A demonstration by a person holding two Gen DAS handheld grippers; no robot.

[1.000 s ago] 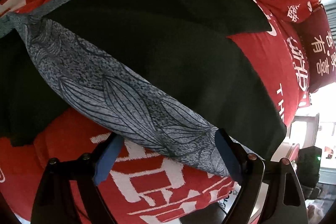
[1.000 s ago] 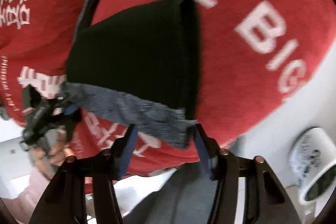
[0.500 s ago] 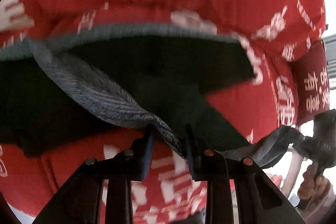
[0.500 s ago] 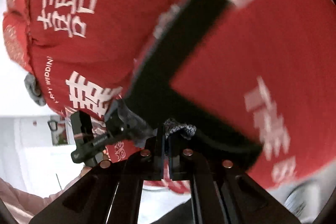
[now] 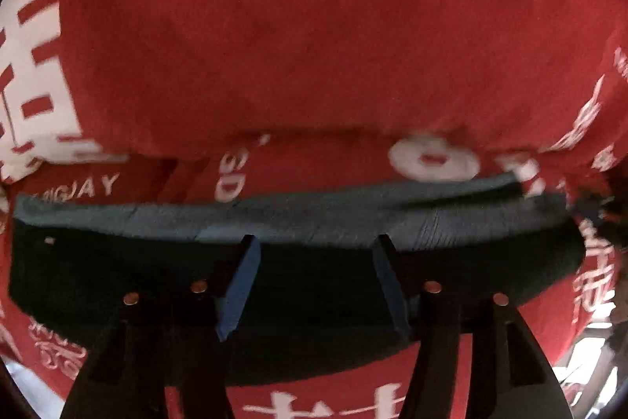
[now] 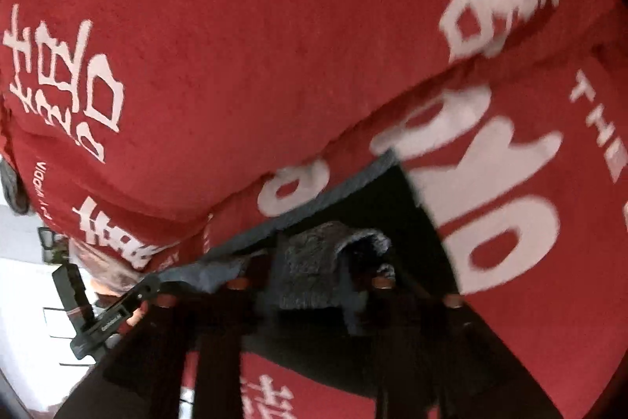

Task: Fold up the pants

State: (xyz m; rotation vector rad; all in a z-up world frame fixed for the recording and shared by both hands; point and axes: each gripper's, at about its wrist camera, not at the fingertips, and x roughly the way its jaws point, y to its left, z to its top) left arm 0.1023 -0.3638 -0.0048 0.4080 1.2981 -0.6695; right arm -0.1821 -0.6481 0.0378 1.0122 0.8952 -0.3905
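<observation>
**A bedroom in a home**

The place looks like a bedroom at home. A soft red bedding (image 5: 314, 46) with white Chinese wedding characters and the words "THE BIG DAY" fills both views. It lies in thick, padded folds like a quilt (image 6: 235, 65). At the left edge, a bright white room (image 6: 23, 301) shows.

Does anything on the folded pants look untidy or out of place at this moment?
Yes. In the right wrist view, a grey corner of the pants is bunched into a lump between the fingers of the right hand-held gripper, not lying flat on the dark fabric. Whether that gripper grips it is unclear.
</observation>
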